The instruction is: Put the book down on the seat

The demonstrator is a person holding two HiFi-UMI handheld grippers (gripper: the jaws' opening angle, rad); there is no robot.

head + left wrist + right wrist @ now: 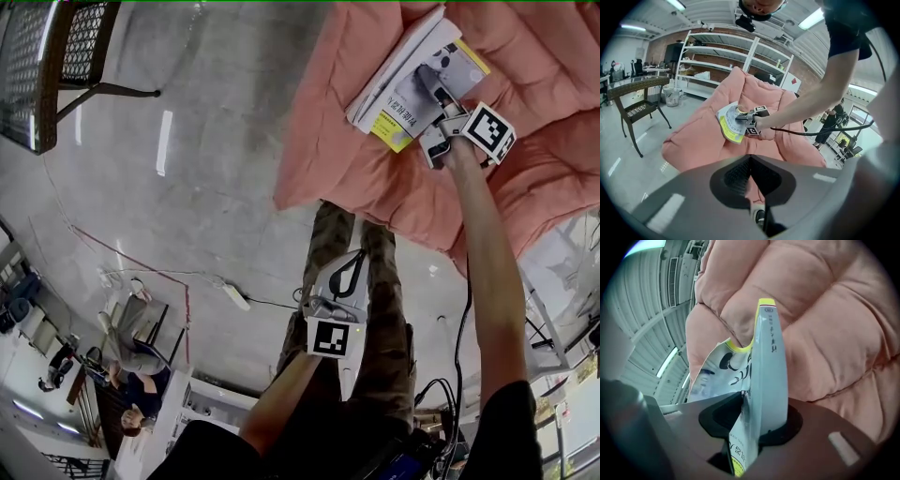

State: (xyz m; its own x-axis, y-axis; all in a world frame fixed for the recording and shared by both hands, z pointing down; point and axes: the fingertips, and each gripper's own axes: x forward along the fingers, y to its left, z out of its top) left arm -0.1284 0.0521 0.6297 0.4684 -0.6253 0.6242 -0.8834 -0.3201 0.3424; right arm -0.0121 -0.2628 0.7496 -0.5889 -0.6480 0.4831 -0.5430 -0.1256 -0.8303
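A grey and white book [403,84] with a yellow strip lies on the pink cushioned seat [356,169], its pages fanned a little. My right gripper [431,89] reaches over it from the near side with one finger across the cover. In the right gripper view the book [766,362] stands between the jaws of the right gripper [761,413], its front cover peeling away to the left and dark gaps beside it; the pads do not look pressed. My left gripper [328,305] hangs low by my legs, shut and empty. The left gripper view shows the book [729,124] on the cushion [693,140].
A metal mesh chair [56,56] stands on the grey floor at the upper left. A black cable [464,337] trails from my right arm. White shelving [722,61] lines the brick wall behind the seat. Other people [131,375] are at the lower left.
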